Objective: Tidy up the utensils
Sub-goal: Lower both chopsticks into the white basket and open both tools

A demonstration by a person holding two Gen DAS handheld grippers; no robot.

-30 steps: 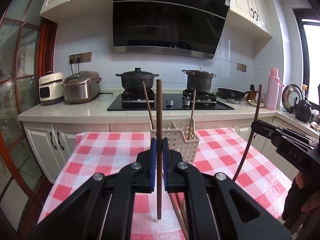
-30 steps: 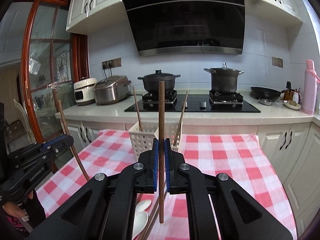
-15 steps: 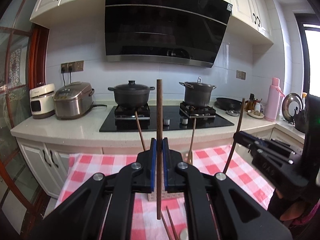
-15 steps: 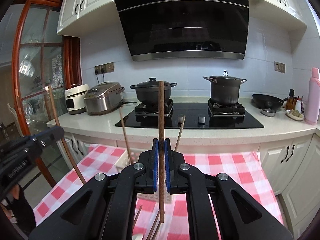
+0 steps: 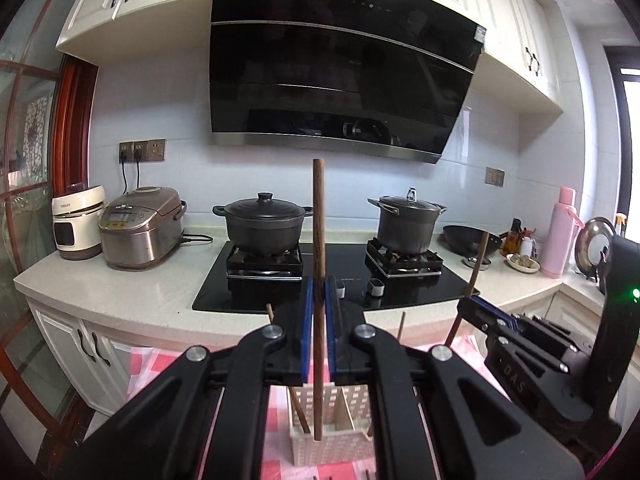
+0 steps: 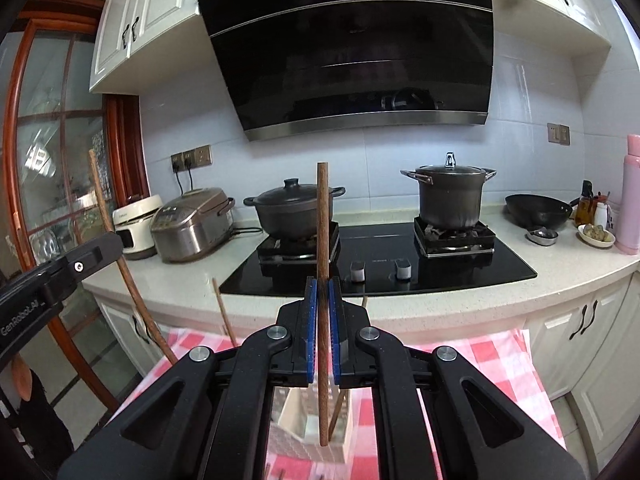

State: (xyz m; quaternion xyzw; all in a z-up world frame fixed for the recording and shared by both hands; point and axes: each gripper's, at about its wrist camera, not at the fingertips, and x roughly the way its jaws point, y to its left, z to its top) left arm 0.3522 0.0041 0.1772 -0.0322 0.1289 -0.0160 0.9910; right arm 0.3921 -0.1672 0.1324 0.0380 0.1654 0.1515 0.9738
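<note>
My left gripper [image 5: 319, 312] is shut on a brown wooden chopstick [image 5: 318, 240] that stands upright between its blue pads. The chopstick's lower tip hangs over a white slotted utensil basket [image 5: 324, 446] on the red-checked tablecloth [image 5: 148, 376]. A couple of chopsticks lean inside the basket. My right gripper [image 6: 322, 312] is likewise shut on an upright wooden chopstick [image 6: 323, 224], above the same basket [image 6: 298, 428]. Each gripper shows in the other's view: the right gripper [image 5: 472, 304] at the right, the left gripper [image 6: 108, 244] at the left, both gripping a slanted stick.
Behind the table runs a counter [image 5: 132, 292] with a black hob [image 5: 400, 288], two pots [image 5: 262, 220] [image 5: 404, 224], a rice cooker [image 5: 140, 232], a wok [image 6: 538, 210] and a pink flask [image 5: 562, 232]. A range hood [image 5: 340, 80] hangs above.
Both grippers have risen and moved forward toward the counter with their chopsticks. The basket has slid from the middle of each view down under the fingers.
</note>
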